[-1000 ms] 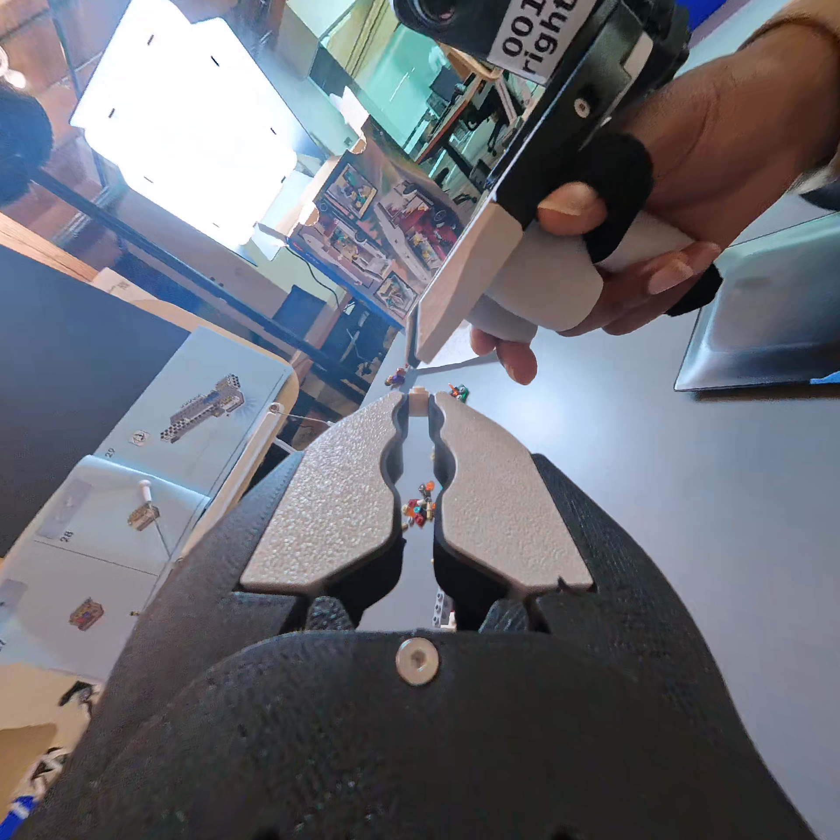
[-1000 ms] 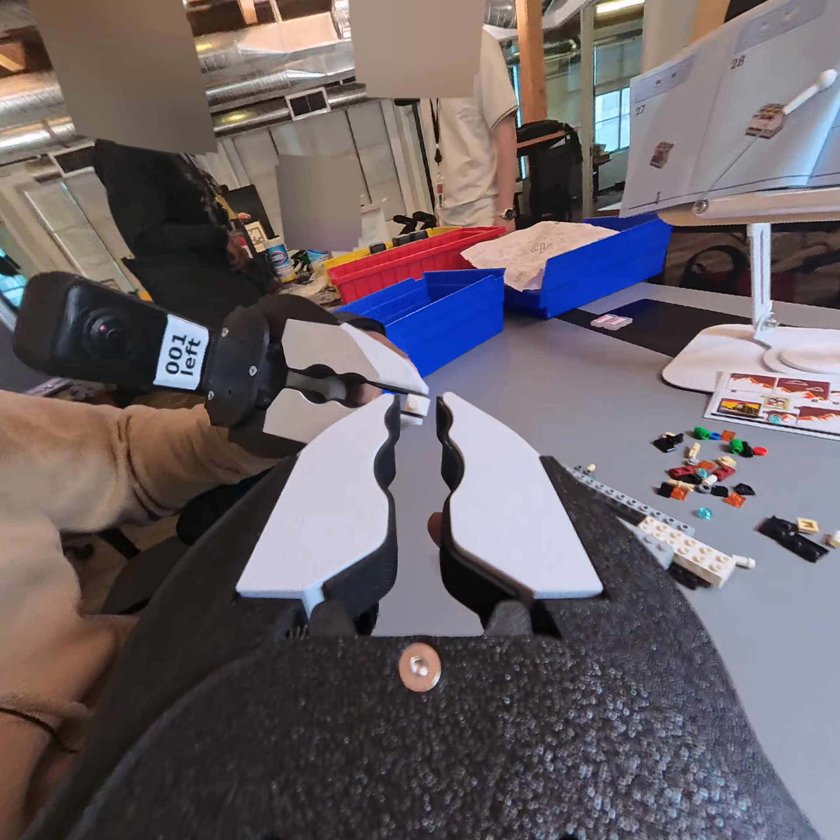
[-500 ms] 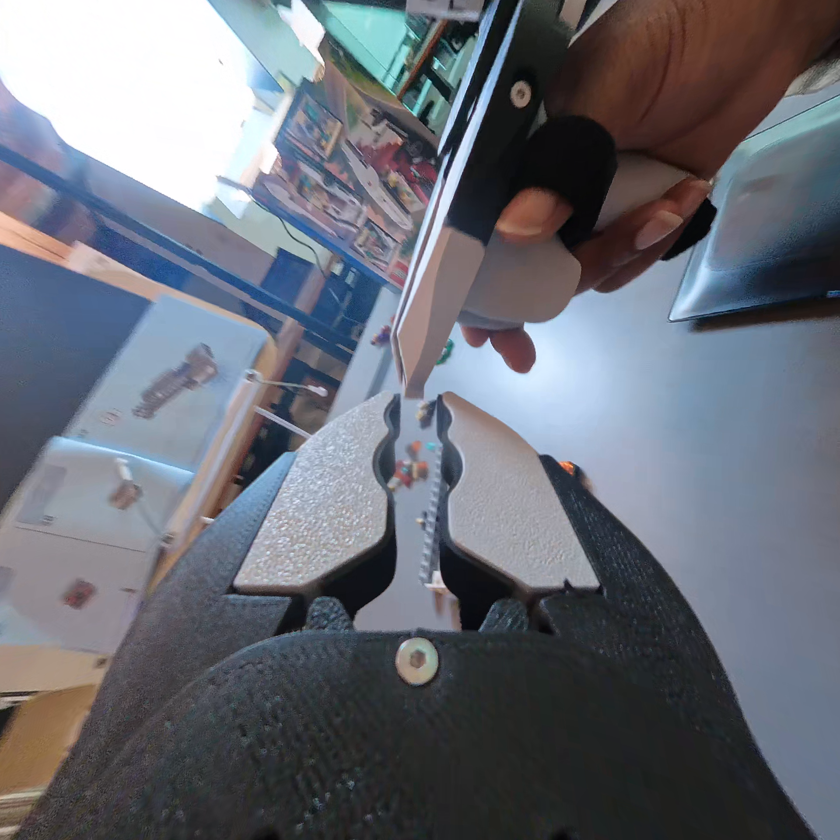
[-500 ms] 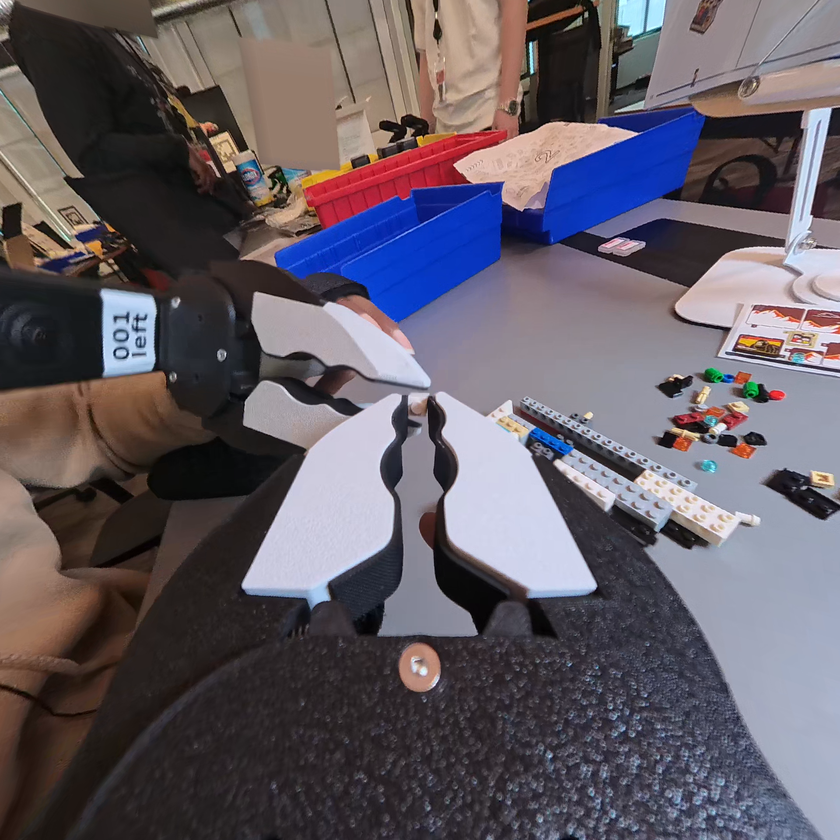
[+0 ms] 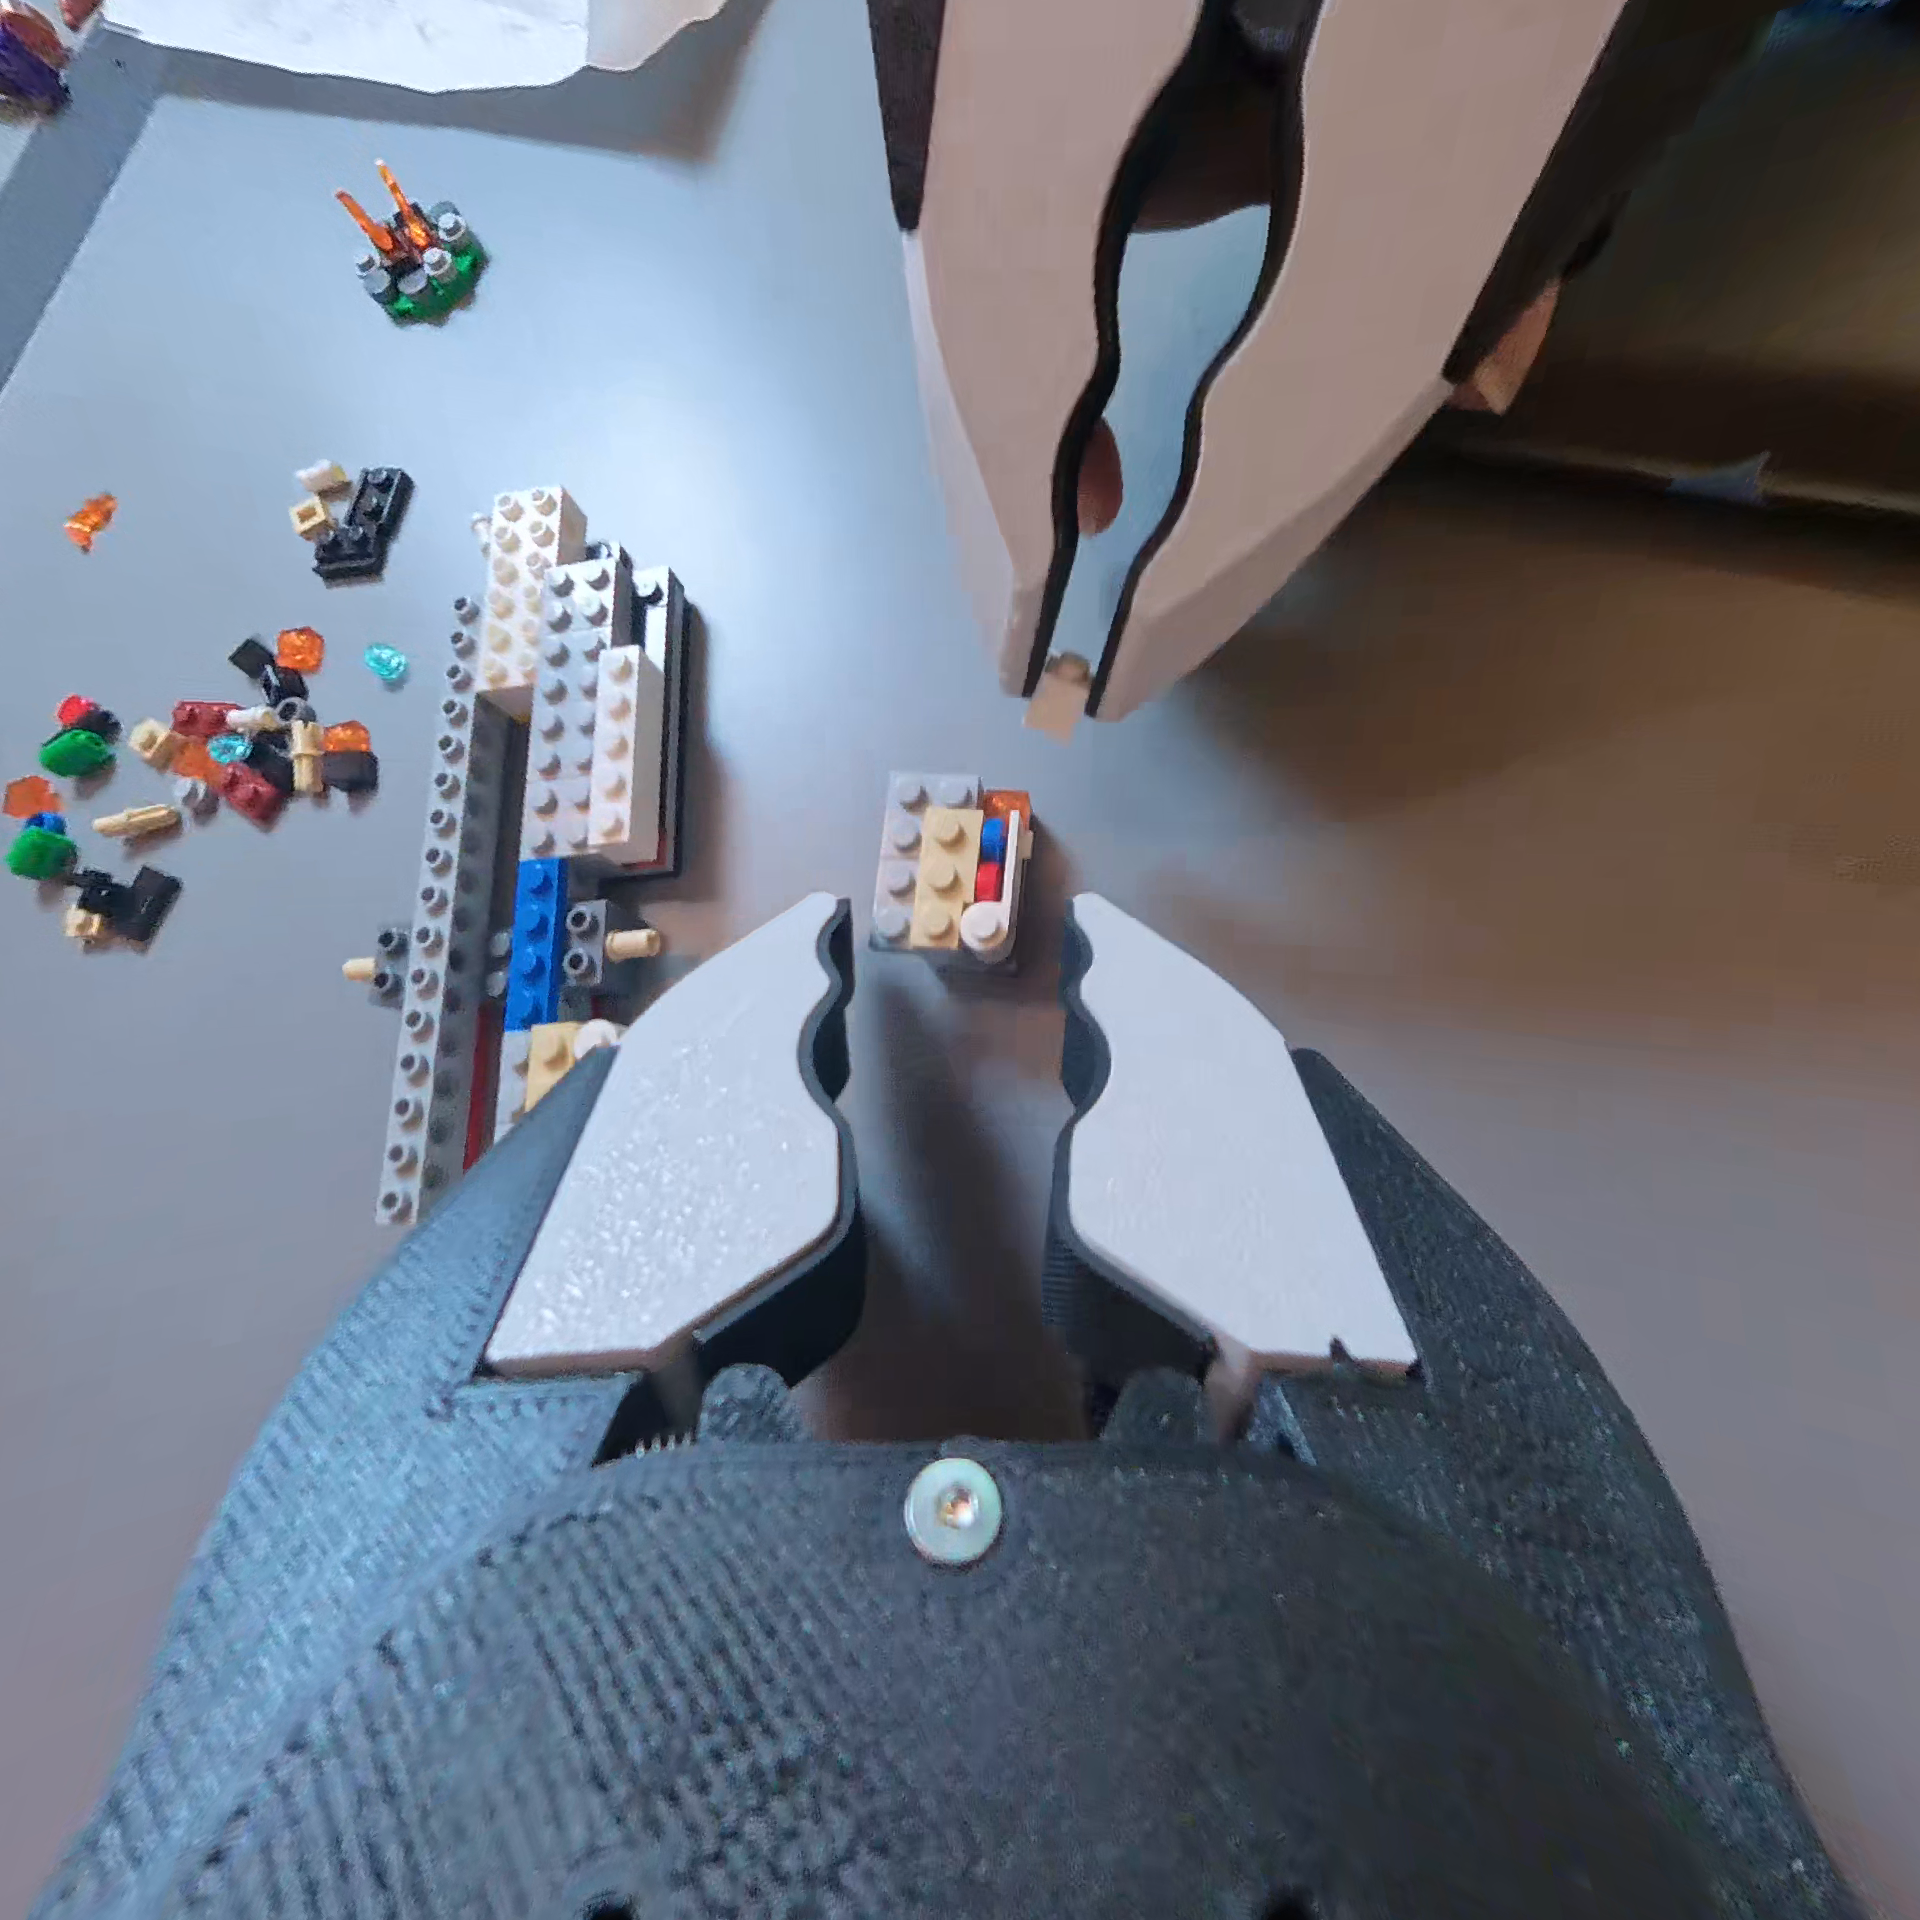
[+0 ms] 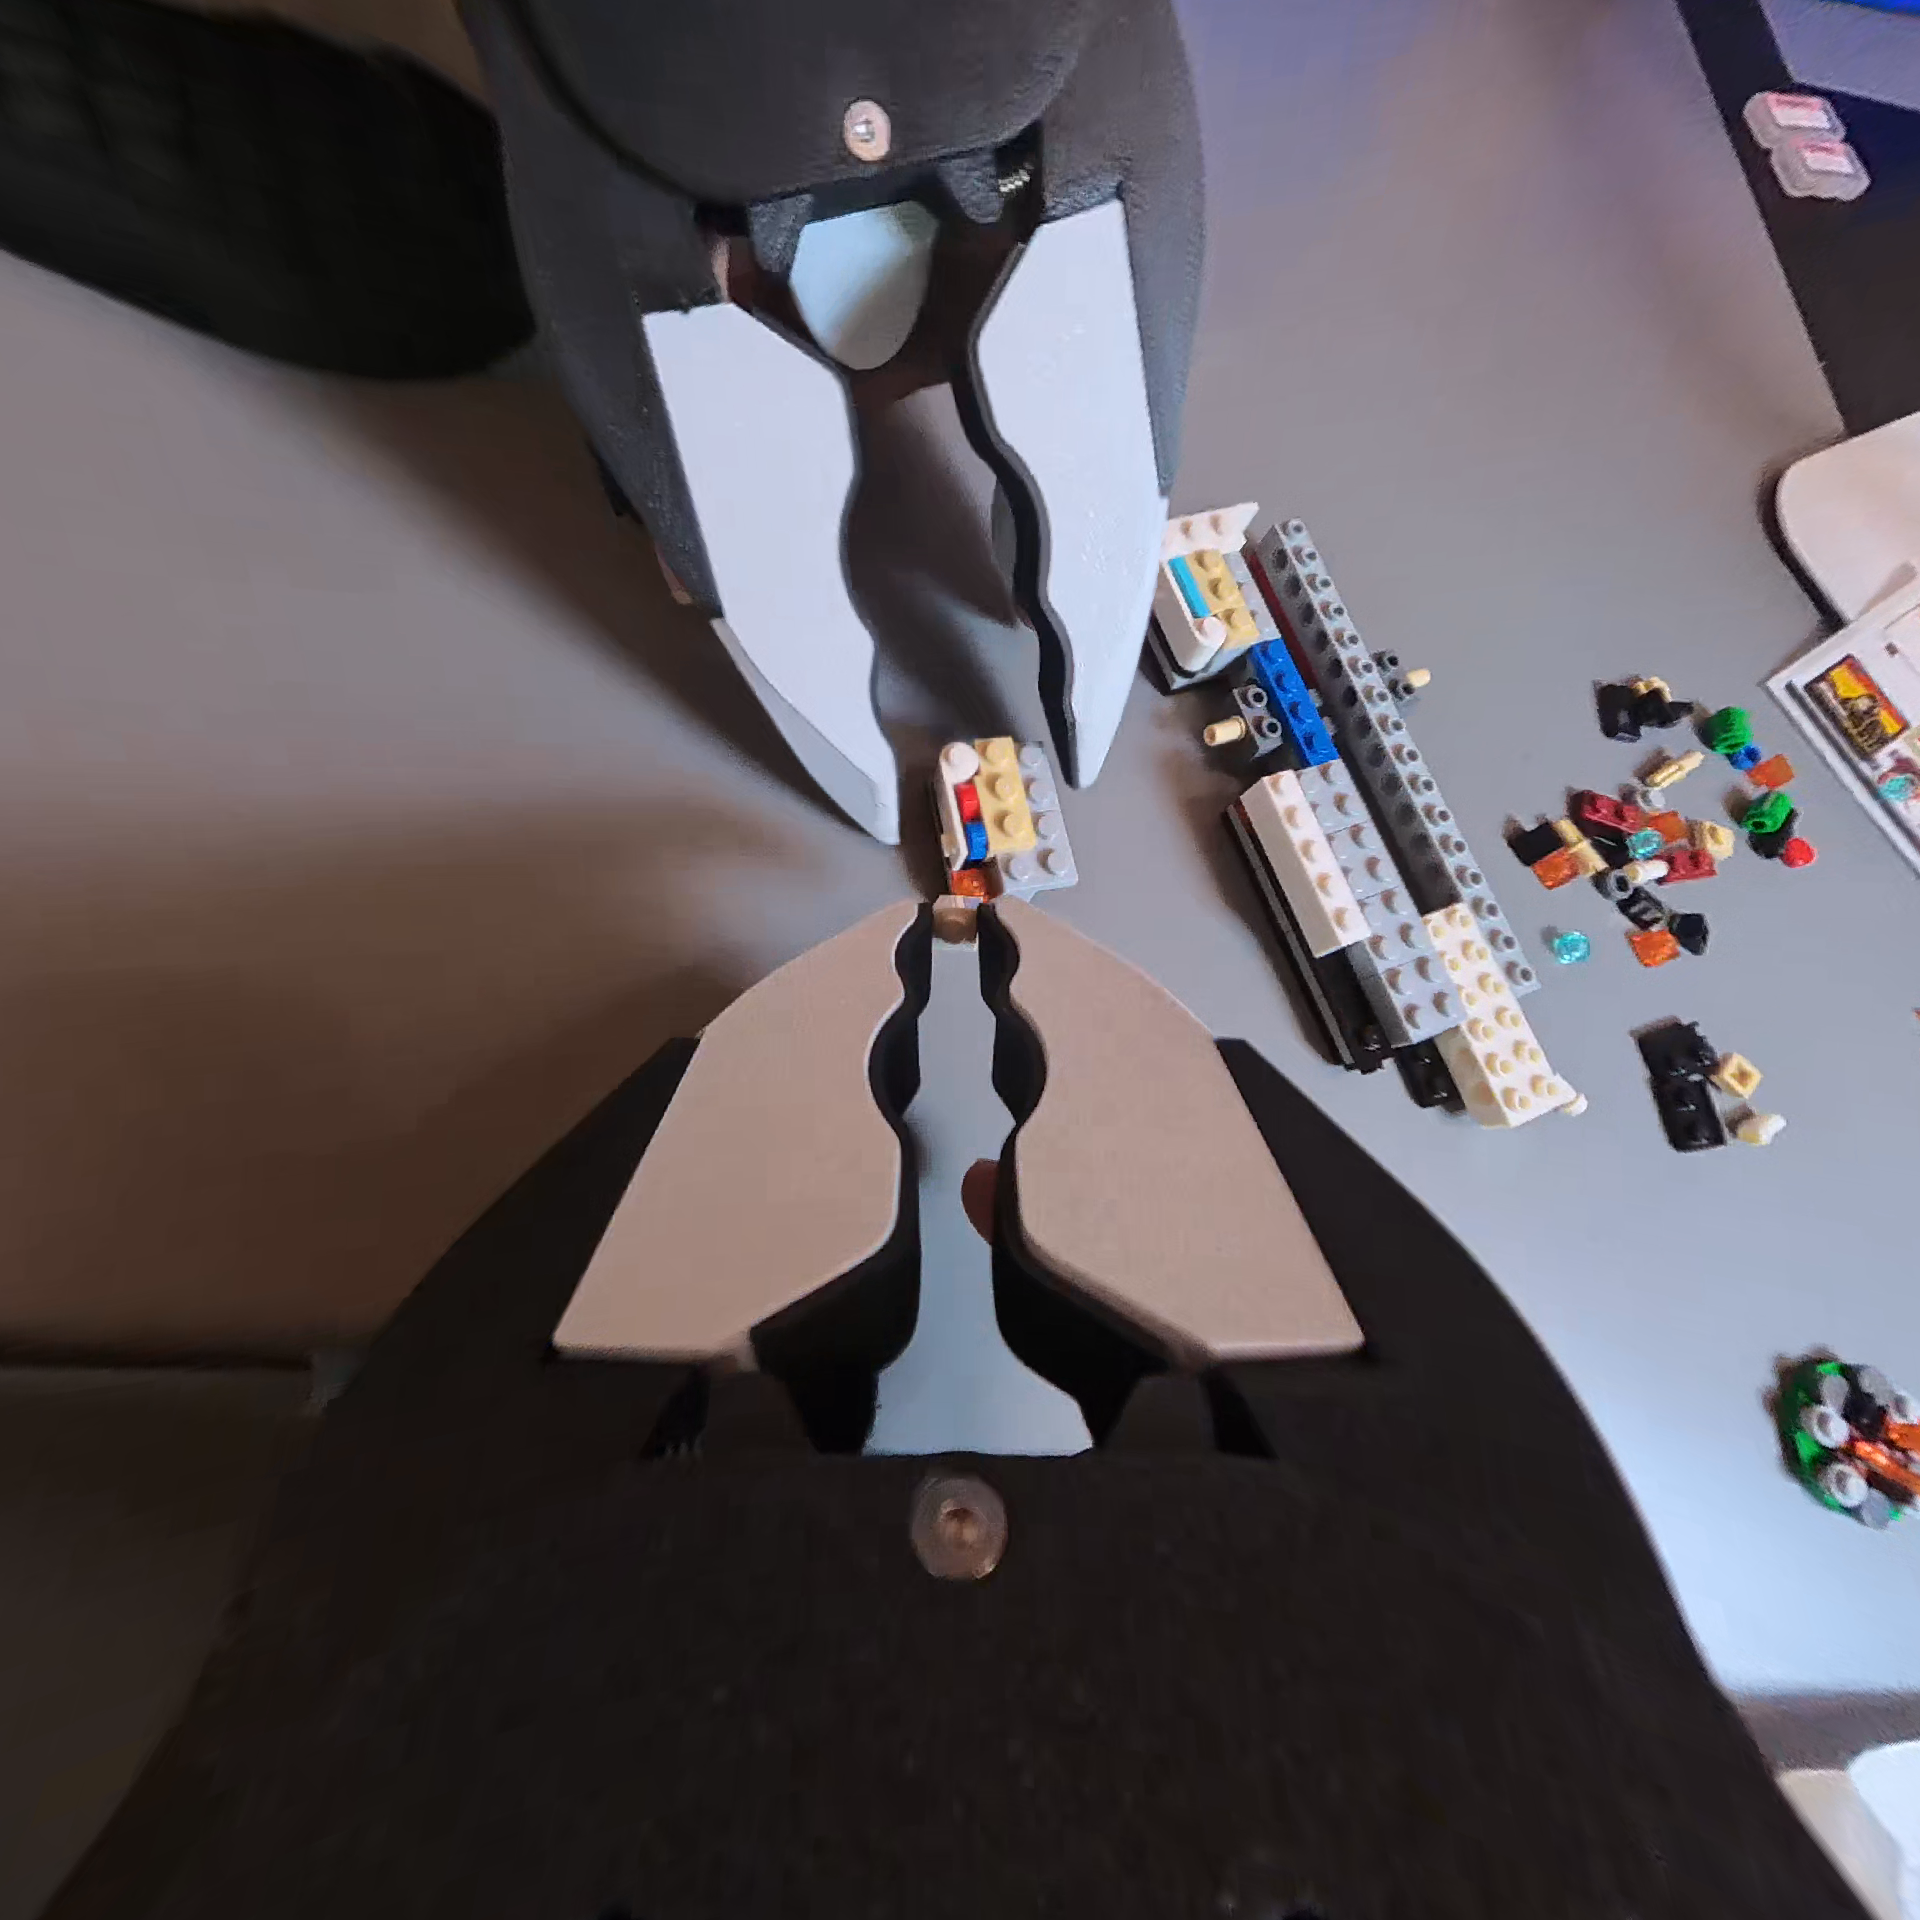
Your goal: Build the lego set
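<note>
A small grey, tan, red and blue lego assembly (image 5: 935, 868) stands on the grey table. My left gripper (image 5: 961, 930) is open, its jaws on either side of the assembly's near end. My right gripper (image 5: 1060, 691) comes in from the far side, shut on a small tan brick (image 5: 1058, 707) held just above and beyond the assembly. In the right wrist view the right gripper (image 6: 956, 914) pinches the tan brick (image 6: 956, 925) right by the assembly (image 6: 1013, 821), with the open left gripper (image 6: 977, 795) opposite.
A long grey, white, tan and blue assembly (image 5: 561, 790) lies left of the small one, also in the right wrist view (image 6: 1371, 862). Loose small pieces (image 5: 208, 769) lie beyond it, with a green round piece with orange flames (image 5: 416, 260). A sticker sheet (image 6: 1860, 717) lies at the right. My left and right fingertips are right by each other.
Both grippers have tipped down from mid-air to the table. The tan brick has passed from my left gripper to my right. The left gripper has opened around the small assembly.
</note>
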Demonstrator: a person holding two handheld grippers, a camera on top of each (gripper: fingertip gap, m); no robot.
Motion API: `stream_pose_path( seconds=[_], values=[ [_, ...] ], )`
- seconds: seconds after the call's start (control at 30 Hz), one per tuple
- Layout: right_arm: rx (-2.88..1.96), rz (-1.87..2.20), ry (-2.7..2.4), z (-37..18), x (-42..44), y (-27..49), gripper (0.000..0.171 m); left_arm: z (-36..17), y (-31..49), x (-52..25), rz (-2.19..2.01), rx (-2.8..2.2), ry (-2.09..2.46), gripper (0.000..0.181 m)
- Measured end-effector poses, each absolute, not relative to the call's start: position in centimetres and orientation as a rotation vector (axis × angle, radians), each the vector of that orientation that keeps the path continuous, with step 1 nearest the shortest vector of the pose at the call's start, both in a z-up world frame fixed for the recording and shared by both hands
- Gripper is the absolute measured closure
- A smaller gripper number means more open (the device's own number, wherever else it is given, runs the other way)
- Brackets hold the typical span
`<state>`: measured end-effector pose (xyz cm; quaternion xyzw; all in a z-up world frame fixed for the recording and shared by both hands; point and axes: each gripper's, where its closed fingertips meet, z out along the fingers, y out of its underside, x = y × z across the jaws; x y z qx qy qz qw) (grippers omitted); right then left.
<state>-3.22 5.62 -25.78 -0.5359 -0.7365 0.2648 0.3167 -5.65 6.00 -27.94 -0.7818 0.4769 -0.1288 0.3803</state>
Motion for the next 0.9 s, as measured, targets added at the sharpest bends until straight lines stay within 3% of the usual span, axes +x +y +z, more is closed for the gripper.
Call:
stream_pose_path(
  seconds=[0.07,0.9],
  values=[
    [-1.388,0.666,-1.964,-26.0,-3.3,5.5,0.163,-28.0,6.1,-5.3,-0.34,-1.995,1.223,0.154],
    [-1.327,0.434,-2.225,-27.1,-3.0,4.4,0.163,-28.1,4.9,-4.1,-0.386,-1.95,1.273,0.154]
  ],
)
